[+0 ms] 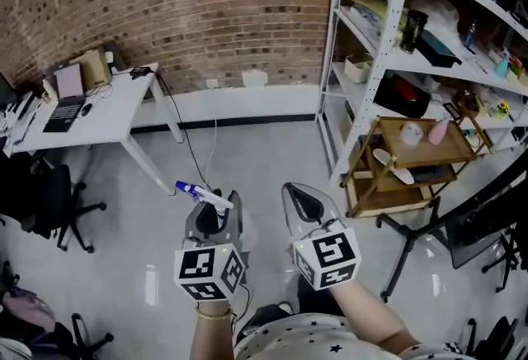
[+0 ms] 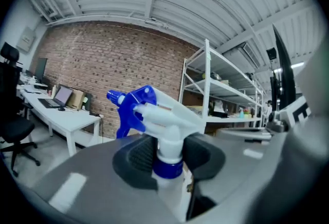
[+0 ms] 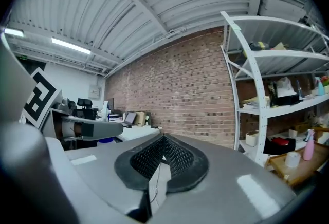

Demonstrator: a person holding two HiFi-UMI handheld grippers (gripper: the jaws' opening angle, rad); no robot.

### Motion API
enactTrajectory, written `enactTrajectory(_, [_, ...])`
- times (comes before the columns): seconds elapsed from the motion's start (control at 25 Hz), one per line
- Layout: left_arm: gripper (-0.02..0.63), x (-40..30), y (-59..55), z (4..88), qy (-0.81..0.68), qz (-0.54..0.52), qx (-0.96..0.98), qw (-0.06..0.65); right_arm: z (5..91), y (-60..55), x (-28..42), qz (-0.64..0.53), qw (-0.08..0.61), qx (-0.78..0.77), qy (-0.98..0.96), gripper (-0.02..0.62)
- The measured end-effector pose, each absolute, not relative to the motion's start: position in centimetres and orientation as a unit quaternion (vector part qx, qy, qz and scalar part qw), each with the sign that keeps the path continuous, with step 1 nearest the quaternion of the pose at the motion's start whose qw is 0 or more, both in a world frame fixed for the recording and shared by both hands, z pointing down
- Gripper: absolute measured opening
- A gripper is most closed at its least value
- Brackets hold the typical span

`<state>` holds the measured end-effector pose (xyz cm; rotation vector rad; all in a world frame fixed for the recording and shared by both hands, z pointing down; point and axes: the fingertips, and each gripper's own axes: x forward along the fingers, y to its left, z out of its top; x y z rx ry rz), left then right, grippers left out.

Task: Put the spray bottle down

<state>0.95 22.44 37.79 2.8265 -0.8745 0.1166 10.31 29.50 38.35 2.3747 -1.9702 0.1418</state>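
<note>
A clear spray bottle (image 1: 200, 194) with a white and blue trigger head hangs over the floor, nozzle pointing left. My left gripper (image 1: 213, 214) is shut on its neck. In the left gripper view the black pads (image 2: 134, 159) clamp the neck just above the blue collar, and the spray bottle's head (image 2: 149, 111) stands above the jaws; the body below is mostly hidden. My right gripper (image 1: 301, 201) is held level beside it on the right, a short gap apart. Its jaws meet at the tips with nothing between them, as my right gripper (image 3: 163, 152) shows in its own view.
A white desk (image 1: 111, 115) with a laptop (image 1: 66, 109) stands at the far left, with an office chair (image 1: 49, 197) in front of it. Metal shelving (image 1: 388, 61) full of items lines the right side. A low wooden cart (image 1: 421, 153) and a black chair (image 1: 466, 226) stand beside it.
</note>
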Motion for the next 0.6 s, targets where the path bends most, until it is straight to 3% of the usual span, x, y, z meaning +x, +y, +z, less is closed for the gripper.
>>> enactTrajectory(0.6, [0.126, -3.4, 4.5, 36.6, -0.47, 0.016, 0.878, 0.086, 36.8, 5.8, 8.1, 0.029, 0.031, 0.615, -0.787, -0.002])
